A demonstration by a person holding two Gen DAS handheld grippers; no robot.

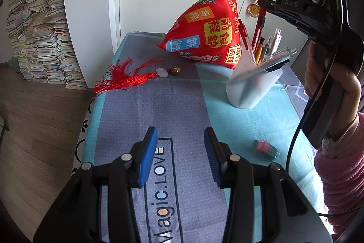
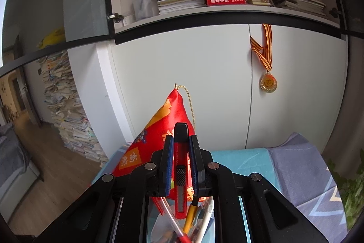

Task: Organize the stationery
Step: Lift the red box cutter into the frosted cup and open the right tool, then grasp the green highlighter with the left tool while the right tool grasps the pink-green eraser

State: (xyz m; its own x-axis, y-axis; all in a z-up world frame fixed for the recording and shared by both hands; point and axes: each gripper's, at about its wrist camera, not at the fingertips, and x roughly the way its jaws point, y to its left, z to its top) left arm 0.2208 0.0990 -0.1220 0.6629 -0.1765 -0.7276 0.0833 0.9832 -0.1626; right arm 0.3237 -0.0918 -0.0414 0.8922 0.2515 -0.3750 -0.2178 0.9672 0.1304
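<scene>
My right gripper (image 2: pixel 180 140) is shut on a red utility knife (image 2: pixel 180 165) and holds it upright over the frosted pen cup (image 1: pixel 252 85), which holds several pens. In the left wrist view the right gripper (image 1: pixel 265 3) hangs above the cup with the knife (image 1: pixel 259 24) pointing down into it. My left gripper (image 1: pixel 180 136) is open and empty, low over the cloth in front of the cup. A pink eraser (image 1: pixel 267 148) lies on the cloth to its right.
A red pyramid-shaped pouch (image 1: pixel 209 33) with a red tassel (image 1: pixel 127 76) stands behind the cup against the white cabinet (image 2: pixel 182 74). A medal (image 2: pixel 268 82) hangs on the cabinet door. Stacked books (image 1: pixel 38 22) stand on the floor at the left.
</scene>
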